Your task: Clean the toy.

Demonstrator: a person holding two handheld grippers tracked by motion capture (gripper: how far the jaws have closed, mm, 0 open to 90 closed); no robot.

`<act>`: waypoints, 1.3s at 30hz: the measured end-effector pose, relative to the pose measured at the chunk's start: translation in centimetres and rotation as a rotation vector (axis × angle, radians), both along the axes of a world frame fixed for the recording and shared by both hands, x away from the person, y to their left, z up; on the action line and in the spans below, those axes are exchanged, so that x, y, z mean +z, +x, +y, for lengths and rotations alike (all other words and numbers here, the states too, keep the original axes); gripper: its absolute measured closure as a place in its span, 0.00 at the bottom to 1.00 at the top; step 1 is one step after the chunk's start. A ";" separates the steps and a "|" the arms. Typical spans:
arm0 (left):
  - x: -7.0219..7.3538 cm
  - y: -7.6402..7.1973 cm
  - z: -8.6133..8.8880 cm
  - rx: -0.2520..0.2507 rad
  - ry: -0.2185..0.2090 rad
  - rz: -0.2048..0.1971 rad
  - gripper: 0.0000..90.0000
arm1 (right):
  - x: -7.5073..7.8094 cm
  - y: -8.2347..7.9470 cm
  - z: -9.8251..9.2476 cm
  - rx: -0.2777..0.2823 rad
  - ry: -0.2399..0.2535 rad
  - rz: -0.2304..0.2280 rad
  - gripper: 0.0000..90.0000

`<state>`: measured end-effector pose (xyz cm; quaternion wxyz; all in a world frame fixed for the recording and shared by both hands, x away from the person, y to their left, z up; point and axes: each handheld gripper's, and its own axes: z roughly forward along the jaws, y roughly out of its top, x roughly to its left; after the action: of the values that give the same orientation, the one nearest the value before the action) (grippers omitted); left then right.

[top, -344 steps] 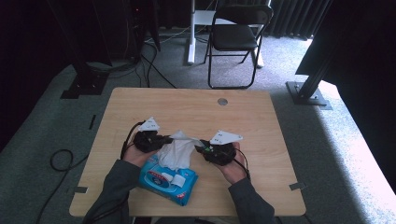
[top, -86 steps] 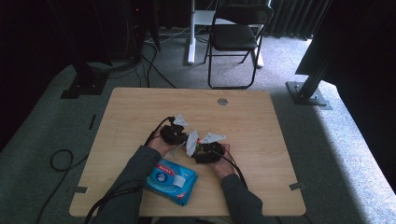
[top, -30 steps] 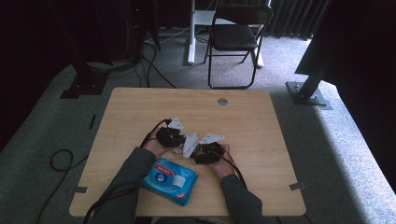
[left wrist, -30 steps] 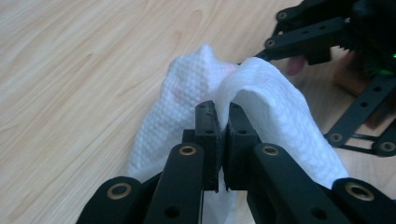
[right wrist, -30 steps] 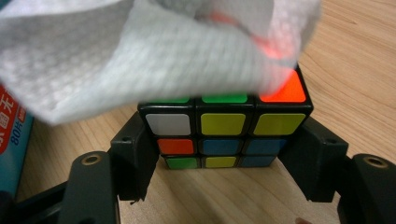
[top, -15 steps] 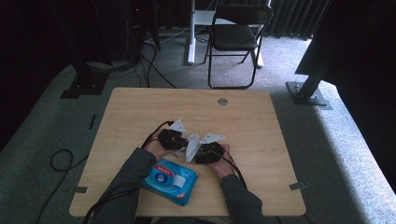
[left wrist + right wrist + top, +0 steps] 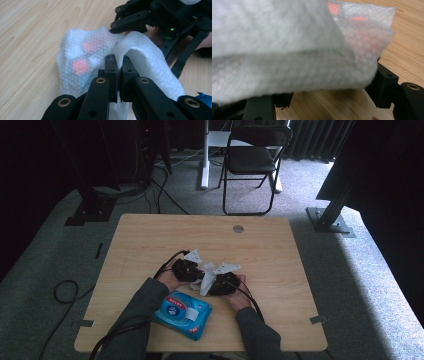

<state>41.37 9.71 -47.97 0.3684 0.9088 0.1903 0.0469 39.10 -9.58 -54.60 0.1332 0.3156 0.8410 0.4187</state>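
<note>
Left gripper view: left tool [image 7: 117, 72] pinched tight on the wipe [image 7: 82, 62], right tool [image 7: 332, 100] spread wide under it; a pull could tear the wipe

A white wet wipe [image 7: 282, 50] with a dimpled weave drapes across the top of the right hand-held gripper [image 7: 324, 100], its folded edge hanging just above the wooden bench [image 7: 409, 47]. Beneath that fold the two black jaws stand wide apart — one at the wipe's lower left, one at its lower right — with bare bench between them. Faint pink patches show through the wipe's far, thinner layer.
</note>
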 end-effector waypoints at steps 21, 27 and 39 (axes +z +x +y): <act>-0.1 0.8 2.8 0.170 -0.012 -0.028 0.96 | 0.0 -0.2 -0.1 -0.033 -0.019 -0.012 0.26; -0.1 1.0 3.5 0.212 -0.004 -0.032 0.96 | 0.0 -0.6 -0.5 -0.046 -0.016 -0.024 0.27; -0.6 1.3 4.5 0.272 0.041 -0.026 0.96 | 0.5 -1.0 -2.2 -0.090 0.002 -0.044 0.40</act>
<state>42.65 14.19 -48.61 0.3426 0.8812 0.3060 0.1121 38.05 -11.81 -54.13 0.1701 0.3437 0.8226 0.4198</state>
